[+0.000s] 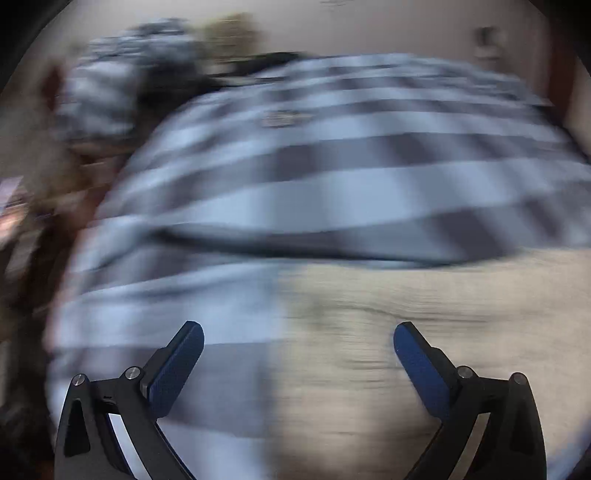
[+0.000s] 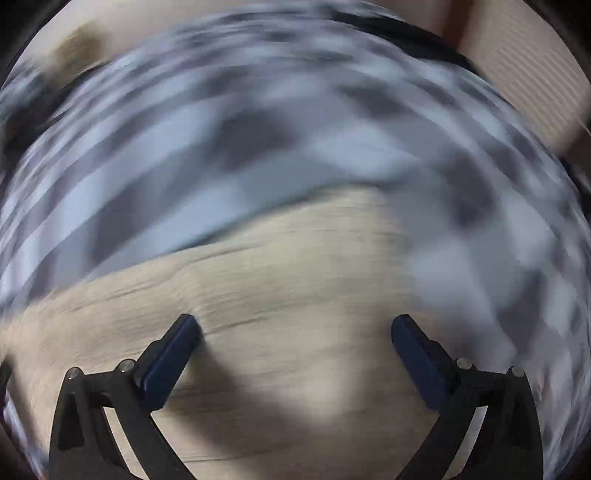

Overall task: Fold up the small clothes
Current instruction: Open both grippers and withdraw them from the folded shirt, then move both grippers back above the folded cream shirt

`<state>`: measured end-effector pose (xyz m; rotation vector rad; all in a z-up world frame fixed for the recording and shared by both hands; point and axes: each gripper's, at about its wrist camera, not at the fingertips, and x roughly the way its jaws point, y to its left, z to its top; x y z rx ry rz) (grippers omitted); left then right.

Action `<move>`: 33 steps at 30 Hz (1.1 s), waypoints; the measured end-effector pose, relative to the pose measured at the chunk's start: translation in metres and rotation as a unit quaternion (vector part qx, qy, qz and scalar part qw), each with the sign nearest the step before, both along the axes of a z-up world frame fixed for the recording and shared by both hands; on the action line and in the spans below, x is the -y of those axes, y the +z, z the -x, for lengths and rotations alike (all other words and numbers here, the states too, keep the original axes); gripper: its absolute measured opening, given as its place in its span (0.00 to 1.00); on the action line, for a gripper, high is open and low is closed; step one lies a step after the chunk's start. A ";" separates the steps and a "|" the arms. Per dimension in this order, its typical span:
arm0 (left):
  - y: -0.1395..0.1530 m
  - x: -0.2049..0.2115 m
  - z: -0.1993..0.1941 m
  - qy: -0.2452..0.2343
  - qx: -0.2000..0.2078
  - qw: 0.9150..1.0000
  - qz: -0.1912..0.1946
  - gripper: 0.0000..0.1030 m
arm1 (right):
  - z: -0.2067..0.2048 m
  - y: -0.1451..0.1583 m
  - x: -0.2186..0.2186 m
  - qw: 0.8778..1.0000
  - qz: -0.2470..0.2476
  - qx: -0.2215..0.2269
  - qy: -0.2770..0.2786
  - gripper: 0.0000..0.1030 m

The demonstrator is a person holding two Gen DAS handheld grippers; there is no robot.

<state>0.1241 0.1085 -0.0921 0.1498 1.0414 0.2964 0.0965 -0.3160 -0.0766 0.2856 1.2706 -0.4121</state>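
Note:
Both views are blurred by motion. A blue, white and grey checked garment (image 1: 332, 173) lies spread on a light wooden table (image 1: 424, 350). My left gripper (image 1: 298, 334) is open and empty; its left finger is over the garment's near part, its right finger over bare wood. In the right wrist view the same checked garment (image 2: 258, 140) fills the top and right side. My right gripper (image 2: 295, 326) is open and empty above the bare table (image 2: 277, 277), with the cloth edge just beyond and to the right.
A second crumpled checked cloth (image 1: 122, 81) and a dark item (image 1: 258, 61) lie at the far left of the left wrist view. A pale wall (image 1: 406, 29) stands behind. A ribbed beige surface (image 2: 524, 74) shows at the upper right of the right wrist view.

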 end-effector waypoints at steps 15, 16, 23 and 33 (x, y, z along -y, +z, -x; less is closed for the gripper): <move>0.012 0.043 0.007 -0.120 0.014 0.978 0.171 1.00 | 0.021 0.072 -0.084 0.975 0.159 0.114 0.108 0.98; 0.002 0.049 0.003 -0.138 -0.011 0.977 0.162 1.00 | 0.015 0.065 -0.095 0.973 0.142 0.110 0.142 0.98; -0.028 0.025 -0.003 -0.082 -0.093 0.970 0.209 1.00 | 0.003 0.020 -0.080 0.988 0.066 0.027 0.137 0.98; 0.058 -0.006 0.059 -0.025 0.009 0.988 0.151 1.00 | 0.067 0.088 -0.028 0.990 0.132 0.052 -0.026 0.98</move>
